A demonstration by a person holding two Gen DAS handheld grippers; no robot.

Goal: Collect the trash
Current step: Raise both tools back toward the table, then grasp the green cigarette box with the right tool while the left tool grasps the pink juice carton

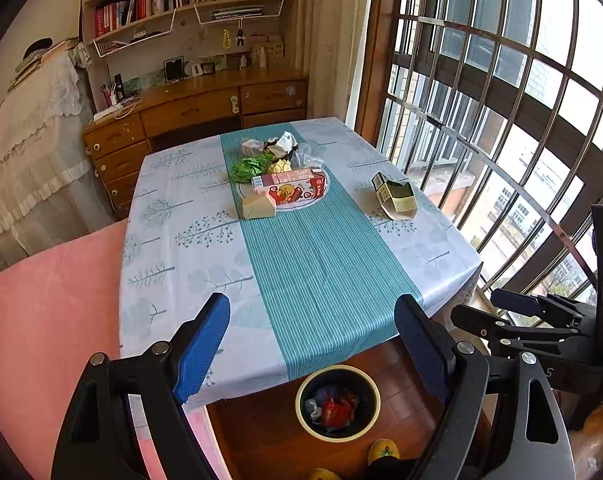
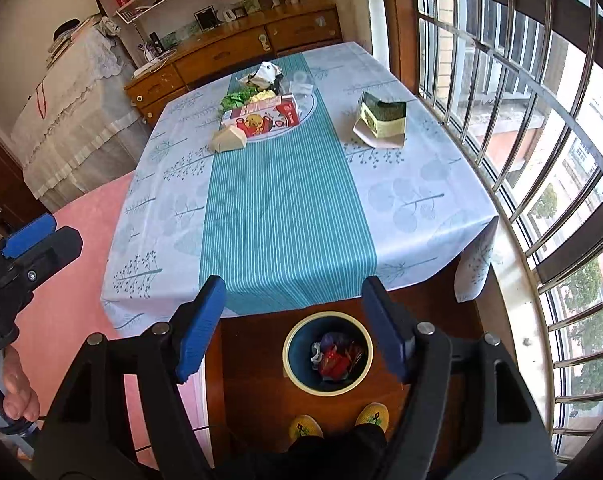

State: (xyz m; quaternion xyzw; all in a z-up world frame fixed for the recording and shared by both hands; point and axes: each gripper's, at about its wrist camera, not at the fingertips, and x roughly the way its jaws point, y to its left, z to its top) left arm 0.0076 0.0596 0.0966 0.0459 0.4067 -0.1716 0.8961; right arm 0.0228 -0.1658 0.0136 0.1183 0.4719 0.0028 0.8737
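Both pairs of jaws stand wide with nothing between them; the left gripper (image 1: 313, 344) and the right gripper (image 2: 293, 328) hang above the near edge of the table (image 2: 421, 208), over the bin (image 2: 327, 354) on the floor, which already holds some crumpled wrappers.

What remains to collect lies at the far end of the table, so the step in hand, as I judge it, is a reach out for the next piece. From left to right: the small tan carton (image 1: 258, 206) sits just beside the plate (image 1: 301, 205); the red carton (image 1: 291, 186) lies across that plate, with green scraps (image 1: 250, 168) and crumpled paper (image 1: 281, 145) behind it; the green-and-white carton (image 1: 397, 198) lies well apart, toward the window side.

To do it well, send each gripper to the piece on its own side (left to the tan carton, right to the green-and-white one); close across a narrow face so the pads meet flat card; lift clear before swinging back; let go only when directly above the bin.
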